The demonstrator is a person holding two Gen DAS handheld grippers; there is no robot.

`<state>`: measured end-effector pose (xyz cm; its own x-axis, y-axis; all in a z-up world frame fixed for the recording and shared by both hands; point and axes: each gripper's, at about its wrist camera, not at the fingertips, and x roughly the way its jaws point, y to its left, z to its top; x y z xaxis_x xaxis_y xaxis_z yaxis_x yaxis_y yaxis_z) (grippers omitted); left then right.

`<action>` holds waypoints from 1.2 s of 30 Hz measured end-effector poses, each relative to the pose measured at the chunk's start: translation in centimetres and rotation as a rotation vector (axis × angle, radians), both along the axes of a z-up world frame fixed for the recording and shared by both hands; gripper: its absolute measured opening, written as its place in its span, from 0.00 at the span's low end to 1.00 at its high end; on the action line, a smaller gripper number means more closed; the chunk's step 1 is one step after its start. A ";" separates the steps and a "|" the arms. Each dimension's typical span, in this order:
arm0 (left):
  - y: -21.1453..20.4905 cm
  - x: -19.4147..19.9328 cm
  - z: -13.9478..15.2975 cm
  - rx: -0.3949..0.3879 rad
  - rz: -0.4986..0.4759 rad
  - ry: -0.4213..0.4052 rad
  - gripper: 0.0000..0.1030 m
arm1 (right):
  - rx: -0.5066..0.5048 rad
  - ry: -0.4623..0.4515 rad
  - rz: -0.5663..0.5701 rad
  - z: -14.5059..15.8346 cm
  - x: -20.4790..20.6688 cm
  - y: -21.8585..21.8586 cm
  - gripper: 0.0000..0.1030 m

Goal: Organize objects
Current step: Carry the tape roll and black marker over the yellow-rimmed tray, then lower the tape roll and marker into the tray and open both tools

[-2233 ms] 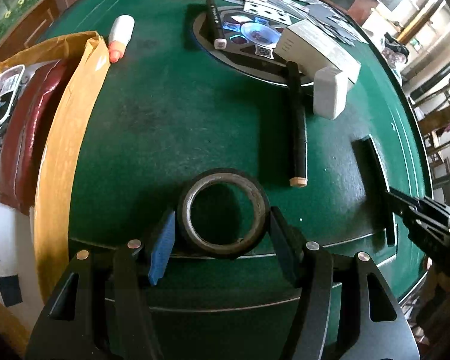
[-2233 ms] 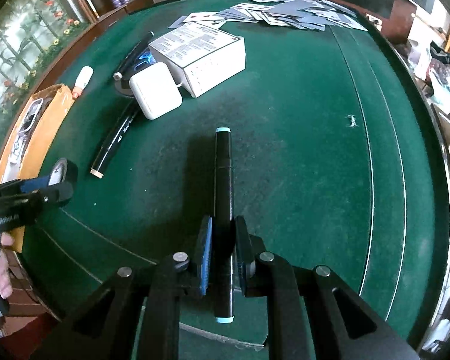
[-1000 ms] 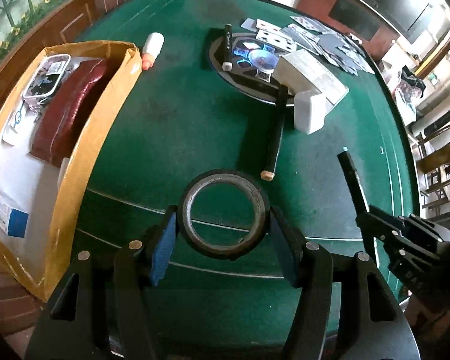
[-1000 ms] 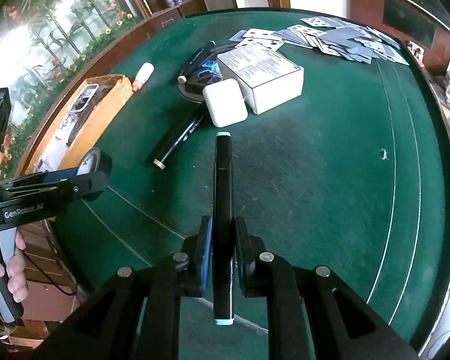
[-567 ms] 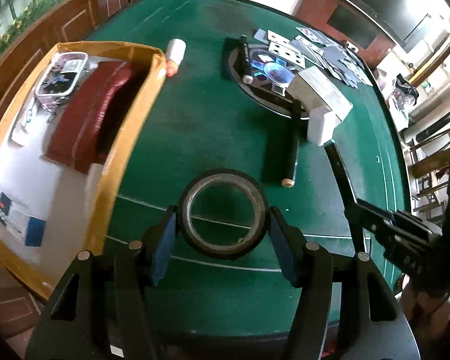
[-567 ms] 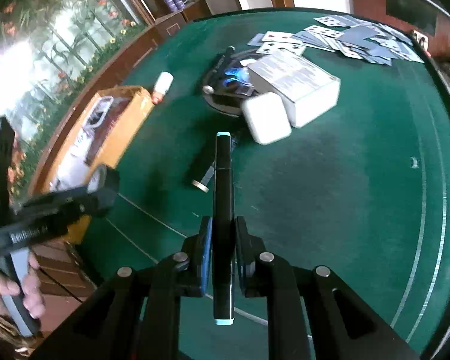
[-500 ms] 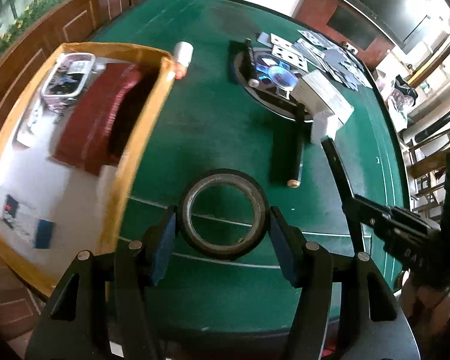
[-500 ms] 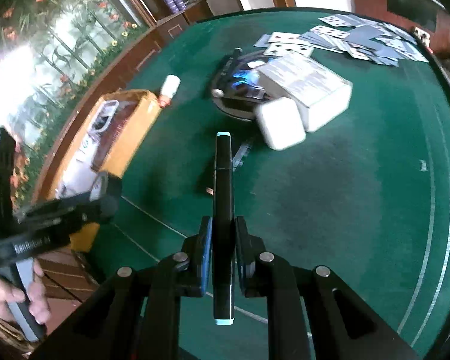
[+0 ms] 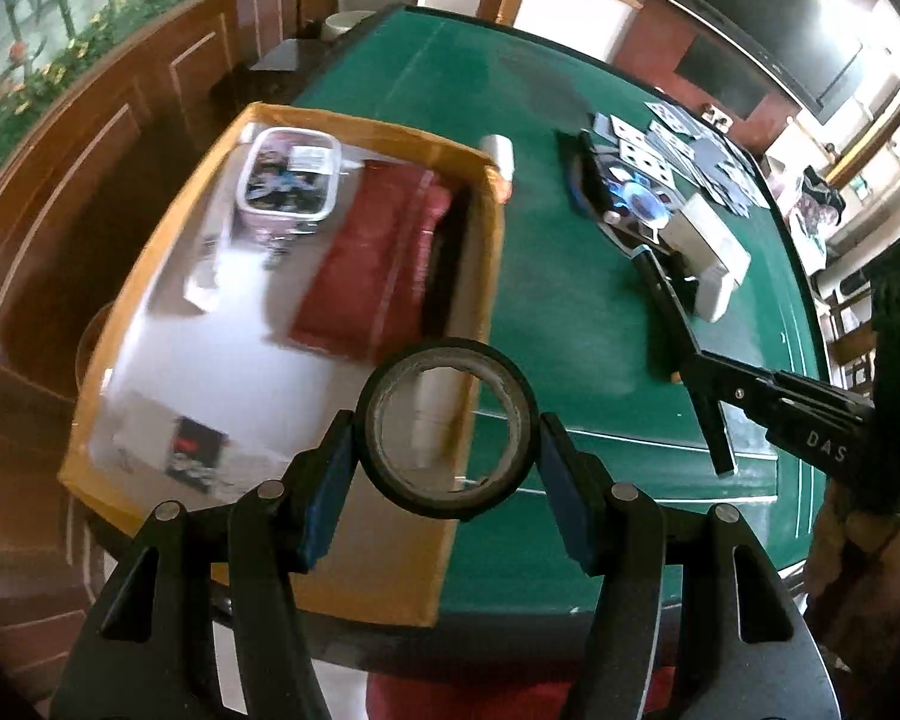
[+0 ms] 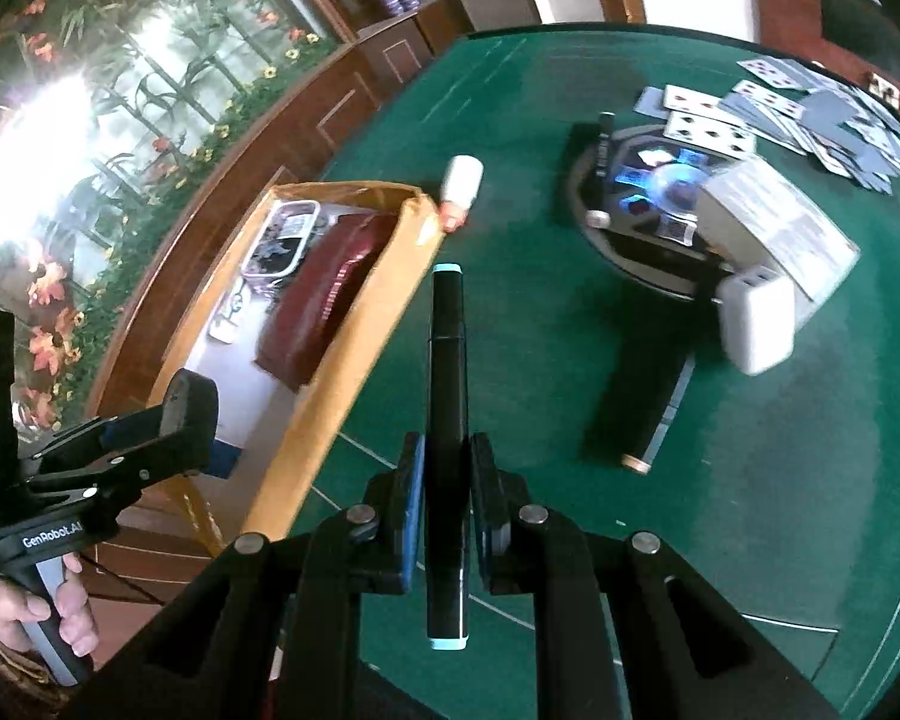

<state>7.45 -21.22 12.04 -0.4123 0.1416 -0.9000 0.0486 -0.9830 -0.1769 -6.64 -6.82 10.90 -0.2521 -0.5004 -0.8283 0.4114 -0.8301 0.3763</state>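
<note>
My left gripper [image 9: 447, 468] is shut on a black roll of tape [image 9: 498, 489], held in the air above the near right wall of an open cardboard box [image 9: 486, 252]. My right gripper [image 10: 446, 468] is shut on a black marker with pale blue end caps [image 10: 447, 360], which points forward over the green felt table [image 10: 750, 510] just right of the box [image 10: 354, 348]. In the left wrist view the right gripper [image 9: 711, 396] and its marker [image 9: 669, 300] show at the right. The left gripper with the tape [image 10: 189, 414] appears at the lower left of the right wrist view.
In the box lie a dark red pouch [image 9: 384, 264], a clear plastic case [image 9: 288, 180] and small packets. On the felt are a white tube with an orange cap [image 10: 461, 189], a black round tray [image 10: 642, 210], a white carton [image 10: 780, 228], a white charger [image 10: 756, 324], a black pen [image 10: 648, 420] and scattered playing cards [image 10: 810, 108].
Both grippers have travelled left across the table and risen a little, each keeping its object. The tape now hangs over the box's right wall instead of over the felt.
</note>
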 end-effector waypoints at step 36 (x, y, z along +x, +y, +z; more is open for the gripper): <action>-11.2 -6.4 -2.6 0.036 -0.063 -0.012 0.58 | -0.126 -0.250 -0.187 -2.1 -1.8 -10.3 0.13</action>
